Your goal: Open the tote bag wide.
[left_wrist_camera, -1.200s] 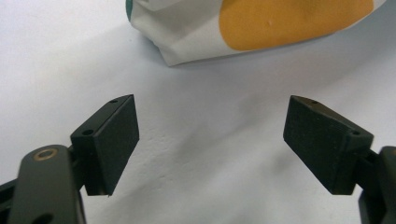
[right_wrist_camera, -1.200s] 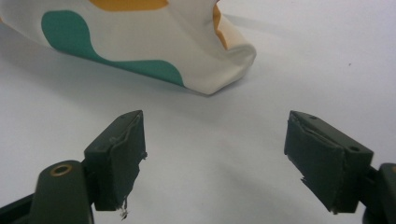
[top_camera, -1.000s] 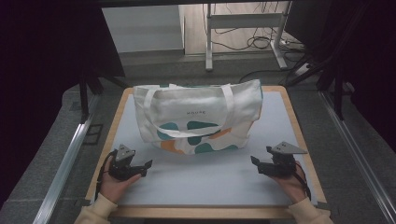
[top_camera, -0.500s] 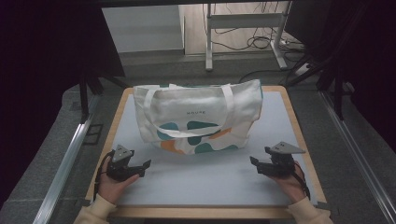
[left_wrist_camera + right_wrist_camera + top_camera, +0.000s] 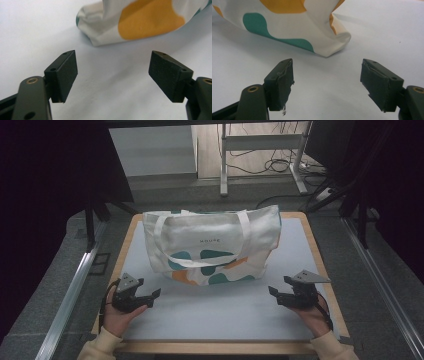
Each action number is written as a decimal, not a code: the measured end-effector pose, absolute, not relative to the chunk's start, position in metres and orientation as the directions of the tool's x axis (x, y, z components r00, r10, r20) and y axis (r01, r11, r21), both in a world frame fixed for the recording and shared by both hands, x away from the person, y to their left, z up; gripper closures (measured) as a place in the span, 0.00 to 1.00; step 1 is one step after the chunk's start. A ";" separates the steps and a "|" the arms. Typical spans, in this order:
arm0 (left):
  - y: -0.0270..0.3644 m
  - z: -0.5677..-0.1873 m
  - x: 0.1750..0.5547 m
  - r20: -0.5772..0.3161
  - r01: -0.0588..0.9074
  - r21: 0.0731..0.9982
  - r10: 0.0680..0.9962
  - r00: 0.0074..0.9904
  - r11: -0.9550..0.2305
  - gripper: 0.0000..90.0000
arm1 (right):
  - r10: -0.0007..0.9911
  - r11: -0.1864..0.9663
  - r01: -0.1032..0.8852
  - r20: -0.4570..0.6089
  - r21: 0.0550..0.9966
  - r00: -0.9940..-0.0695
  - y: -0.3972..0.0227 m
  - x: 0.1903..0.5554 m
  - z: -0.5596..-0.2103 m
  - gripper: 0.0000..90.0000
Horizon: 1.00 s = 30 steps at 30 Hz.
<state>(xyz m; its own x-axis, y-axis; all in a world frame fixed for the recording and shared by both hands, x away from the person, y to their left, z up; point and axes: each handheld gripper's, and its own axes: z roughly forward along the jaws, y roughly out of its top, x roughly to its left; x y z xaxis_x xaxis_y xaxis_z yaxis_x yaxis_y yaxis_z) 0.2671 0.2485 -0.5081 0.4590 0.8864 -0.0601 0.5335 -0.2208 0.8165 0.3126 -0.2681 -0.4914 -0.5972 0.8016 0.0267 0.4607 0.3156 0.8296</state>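
Observation:
A white tote bag with teal and orange blobs and two white handles lies on the white table mat, its top toward the far edge. My left gripper rests low at the front left, open and empty, aimed at the bag's near left corner. At the front right my right gripper is open too, holding nothing, and faces the bag's near right corner. Both stand a short way off the bag without touching it.
The mat sits on a wooden table top whose rim shows on all sides. Metal rails run along the floor on both sides. A white stand and cables lie beyond the table.
Both grippers have shifted only slightly, the left one a little toward the bag. The bag has not moved.

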 end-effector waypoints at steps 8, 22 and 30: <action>0.255 -0.493 0.265 -0.075 0.512 0.837 0.887 0.456 -0.192 0.28 | 0.795 0.280 0.438 0.049 0.854 -0.605 -0.264 0.316 -0.471 0.29; 0.254 -0.478 0.269 -0.106 0.497 0.853 0.881 0.461 -0.157 0.28 | 0.792 0.270 0.419 0.047 0.867 -0.609 -0.263 0.319 -0.460 0.30; 0.256 -0.464 0.273 -0.128 0.497 0.857 0.875 0.466 -0.139 0.31 | 0.794 0.246 0.417 0.066 0.875 -0.605 -0.266 0.324 -0.449 0.30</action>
